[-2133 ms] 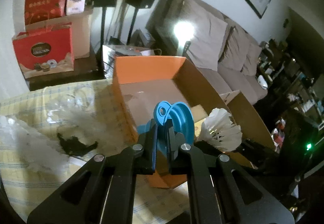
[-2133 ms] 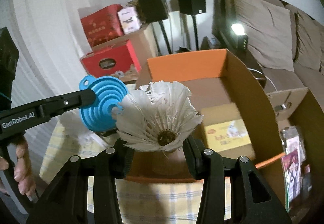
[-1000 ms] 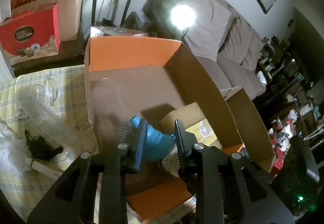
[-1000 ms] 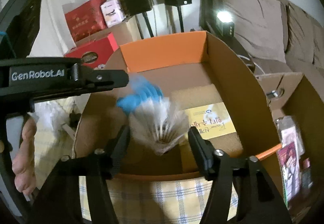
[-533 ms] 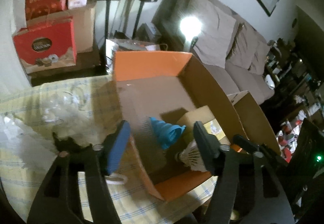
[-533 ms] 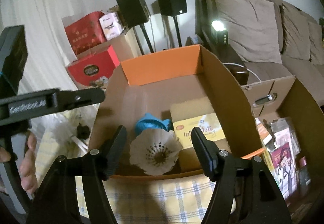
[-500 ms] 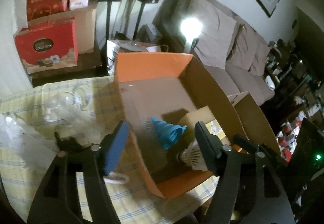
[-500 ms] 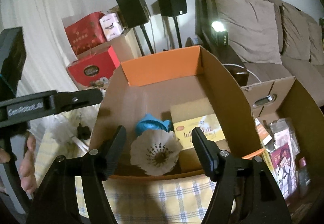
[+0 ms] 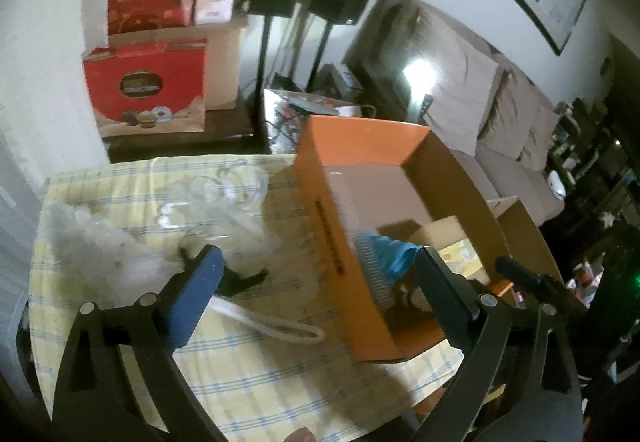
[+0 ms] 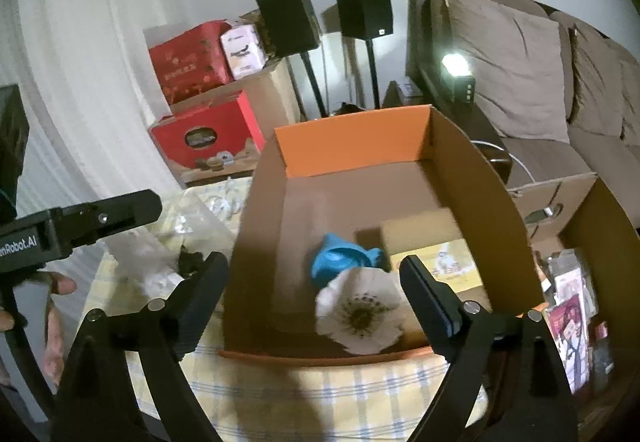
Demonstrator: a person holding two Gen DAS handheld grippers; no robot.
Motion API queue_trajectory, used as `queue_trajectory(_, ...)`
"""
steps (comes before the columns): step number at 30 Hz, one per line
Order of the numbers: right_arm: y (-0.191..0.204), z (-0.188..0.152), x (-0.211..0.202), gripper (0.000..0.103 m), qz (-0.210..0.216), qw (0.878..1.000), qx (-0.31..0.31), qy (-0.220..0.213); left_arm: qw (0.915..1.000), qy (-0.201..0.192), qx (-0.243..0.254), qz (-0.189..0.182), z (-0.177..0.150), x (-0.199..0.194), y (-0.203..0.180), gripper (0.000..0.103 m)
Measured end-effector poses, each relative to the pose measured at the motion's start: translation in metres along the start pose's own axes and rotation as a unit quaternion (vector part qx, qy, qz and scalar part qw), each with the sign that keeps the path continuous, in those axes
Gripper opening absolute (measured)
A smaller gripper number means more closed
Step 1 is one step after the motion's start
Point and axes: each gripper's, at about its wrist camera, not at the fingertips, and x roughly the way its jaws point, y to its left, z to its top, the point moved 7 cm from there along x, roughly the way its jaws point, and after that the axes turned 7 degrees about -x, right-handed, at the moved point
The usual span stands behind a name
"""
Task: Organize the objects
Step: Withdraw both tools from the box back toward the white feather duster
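Both tongs stand wide apart and hold nothing. The left tongs [image 9: 316, 286] hover over the desk [image 9: 248, 374] at the box's near left corner; the right tongs [image 10: 316, 290] hang over the near edge of the box [image 10: 492, 202].

Inside the box lie the funnel [image 10: 340, 256], blue and on its side, and the shuttlecock [image 10: 362, 316] touching it, feathers up toward the camera, beside a yellow carton [image 10: 448, 266]. So these 2 items look placed, and the step in hand, by my reading, is turning to the next pick.

Left on the checked cloth are a black clip [image 9: 240, 278], a white cord loop [image 9: 276, 324], clear plastic packaging [image 9: 216, 194] and something white and fluffy [image 9: 92, 250]. The next move likely calls for swinging the left tongs left and down over 1 of these, jaws square to it.

The left view is motion-blurred; the fluffy thing and the packaging's contents cannot be identified. The box wall hides most of the shuttlecock there.
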Motion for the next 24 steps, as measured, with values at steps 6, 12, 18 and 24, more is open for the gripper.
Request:
queue_trajectory(6,0.019,0.007,0.001,0.094,0.005,1.0,-0.016,0.003,0.9995,-0.02,0.005,0.023,0.0,-0.015,0.023,0.1)
queue_trajectory(12,0.035,0.017,0.003,0.099,0.014,1.0,-0.025,0.001,0.9976,-0.039,0.019,0.054,-0.002,-0.028,0.043,0.101)
queue_trajectory(18,0.052,0.024,0.005,0.101,0.022,0.999,-0.035,0.002,0.9949,-0.055,0.028,0.079,-0.005,-0.038,0.061,0.103)
queue_trajectory(24,0.071,0.028,0.011,0.102,0.031,0.998,-0.046,0.005,0.9914,-0.072,0.026,0.106,-0.006,-0.051,0.084,0.103)
